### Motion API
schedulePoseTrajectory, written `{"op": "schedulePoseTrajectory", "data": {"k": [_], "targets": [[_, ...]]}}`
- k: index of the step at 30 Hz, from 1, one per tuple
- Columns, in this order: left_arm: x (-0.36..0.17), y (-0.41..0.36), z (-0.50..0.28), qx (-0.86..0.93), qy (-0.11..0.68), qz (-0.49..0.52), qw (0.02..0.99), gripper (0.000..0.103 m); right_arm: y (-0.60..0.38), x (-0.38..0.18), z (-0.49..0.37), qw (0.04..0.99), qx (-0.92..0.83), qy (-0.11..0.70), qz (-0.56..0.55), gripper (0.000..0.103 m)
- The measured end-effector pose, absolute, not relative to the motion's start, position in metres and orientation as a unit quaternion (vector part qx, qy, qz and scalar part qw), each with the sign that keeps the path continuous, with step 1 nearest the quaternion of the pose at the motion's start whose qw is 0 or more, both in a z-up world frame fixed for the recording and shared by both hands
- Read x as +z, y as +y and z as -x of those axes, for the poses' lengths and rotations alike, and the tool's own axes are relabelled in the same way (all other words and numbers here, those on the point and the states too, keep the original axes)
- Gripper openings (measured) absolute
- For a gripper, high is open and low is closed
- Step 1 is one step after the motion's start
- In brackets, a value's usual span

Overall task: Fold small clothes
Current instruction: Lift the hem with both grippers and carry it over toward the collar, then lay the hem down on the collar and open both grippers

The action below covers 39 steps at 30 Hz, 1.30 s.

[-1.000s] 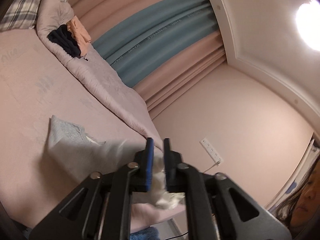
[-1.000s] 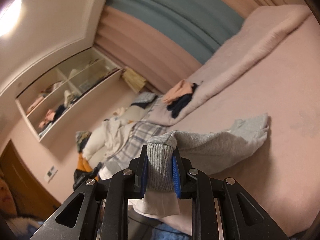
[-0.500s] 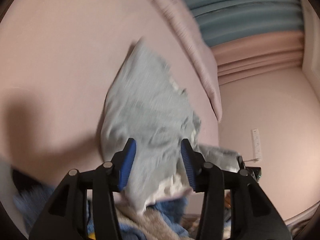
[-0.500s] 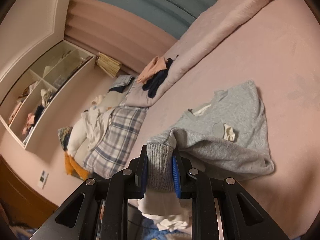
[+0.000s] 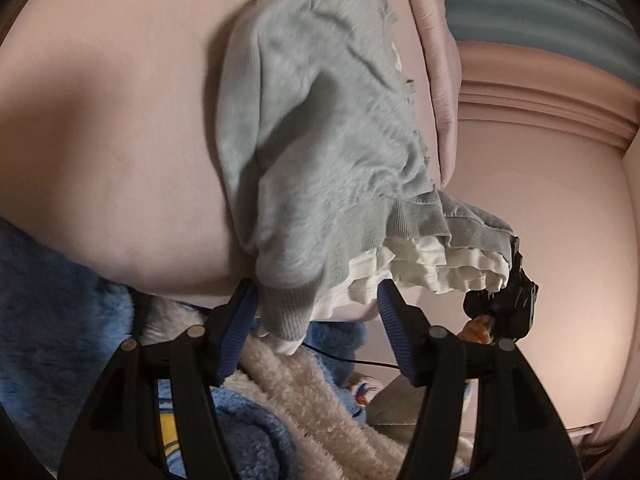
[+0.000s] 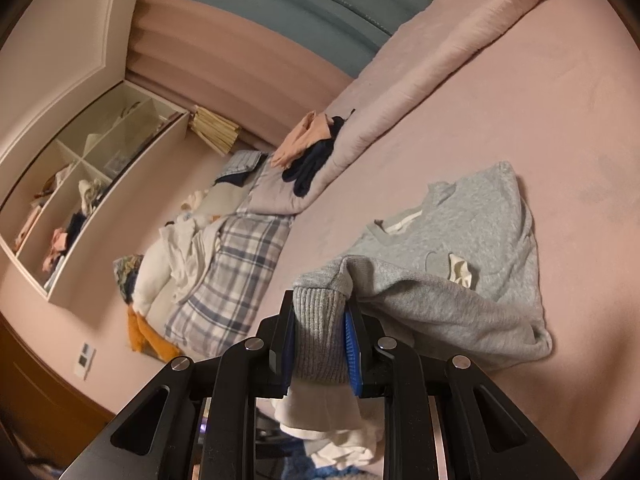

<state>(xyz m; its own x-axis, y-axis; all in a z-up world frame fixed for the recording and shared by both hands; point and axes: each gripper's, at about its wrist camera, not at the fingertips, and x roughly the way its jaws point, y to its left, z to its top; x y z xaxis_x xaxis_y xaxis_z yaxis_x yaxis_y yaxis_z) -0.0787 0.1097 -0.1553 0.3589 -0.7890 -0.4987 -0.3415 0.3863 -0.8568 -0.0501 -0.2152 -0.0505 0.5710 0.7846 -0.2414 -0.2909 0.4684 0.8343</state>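
From the left wrist view, the left gripper point(image 5: 316, 316) has its blue-padded fingers spread wide apart, wider than half a second ago, and nothing is pinched between them. A second ago those fingers were closed on the cloth; now the ribbed hem corner of the grey sweater point(image 5: 320, 128) with its white frilled lining hangs loose over the edge of the pink bed point(image 5: 112, 120), drooping between the left pad and the right one without being gripped. The camera has also tipped down toward the mattress and moved closer, so the sweater fills more of the view. Below the fingers lies a blue and cream fleece blanket point(image 5: 280, 392).

To the right, the right gripper point(image 6: 320, 344) stays clamped on the other ribbed hem corner of the grey sweater point(image 6: 460, 248), as in both earlier frames. The rest of the garment lies flat on the pink bed point(image 6: 540, 92), neckline away from the gripper, with the held hem lifted and draped back toward the bed's edge. Beyond sit a plaid cloth point(image 6: 236, 276) and an open shelf point(image 6: 92, 184).
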Motion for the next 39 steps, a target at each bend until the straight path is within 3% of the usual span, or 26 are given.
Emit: {"op": "schedulePoseTrajectory", "data": {"k": [3, 4, 5, 6, 15, 23, 32, 33, 35, 37, 38, 39], "targets": [[-0.158, 0.1, 0.066, -0.175, 0.525, 0.522, 0.649, 0.056, -0.217, -0.051, 0.05, 0.796, 0.337, 0.318, -0.391, 0.023], [-0.156, 0.098, 0.063, -0.174, 0.52, 0.519, 0.655, 0.039, -0.218, -0.051, 0.05, 0.796, 0.335, 0.318, -0.392, 0.023], [-0.151, 0.096, 0.062, -0.179, 0.516, 0.51, 0.665, 0.014, -0.219, -0.051, 0.051, 0.797, 0.332, 0.319, -0.392, 0.023], [-0.14, 0.094, 0.06, -0.19, 0.508, 0.493, 0.68, 0.013, -0.22, -0.051, 0.052, 0.798, 0.33, 0.319, -0.39, 0.023], [-0.043, 0.119, 0.037, -0.212, 0.384, 0.459, 0.773, 0.013, -0.233, -0.048, 0.062, 0.803, 0.322, 0.298, -0.402, 0.023], [0.005, 0.143, -0.061, -0.201, 0.349, 0.456, 0.794, 0.013, -0.242, -0.057, 0.007, 0.762, 0.284, 0.319, -0.486, 0.023], [-0.057, 0.167, -0.185, -0.129, 0.411, 0.507, 0.746, 0.014, -0.229, -0.093, -0.097, 0.73, 0.218, 0.387, -0.519, 0.023], [-0.066, 0.171, -0.192, -0.114, 0.415, 0.524, 0.735, 0.014, -0.229, -0.098, -0.105, 0.729, 0.21, 0.392, -0.521, 0.027], [-0.093, 0.183, -0.211, -0.079, 0.428, 0.558, 0.706, 0.025, -0.231, -0.117, -0.129, 0.707, 0.175, 0.417, -0.544, 0.029], [-0.109, 0.19, -0.22, -0.035, 0.447, 0.558, 0.698, 0.027, -0.236, -0.132, -0.14, 0.685, 0.153, 0.425, -0.571, 0.04], [-0.115, 0.193, -0.224, -0.019, 0.459, 0.546, 0.7, 0.027, -0.24, -0.144, -0.147, 0.67, 0.131, 0.435, -0.587, 0.051], [-0.116, 0.197, -0.227, -0.009, 0.462, 0.546, 0.699, 0.027, -0.243, -0.148, -0.148, 0.664, 0.12, 0.437, -0.594, 0.052]]}}
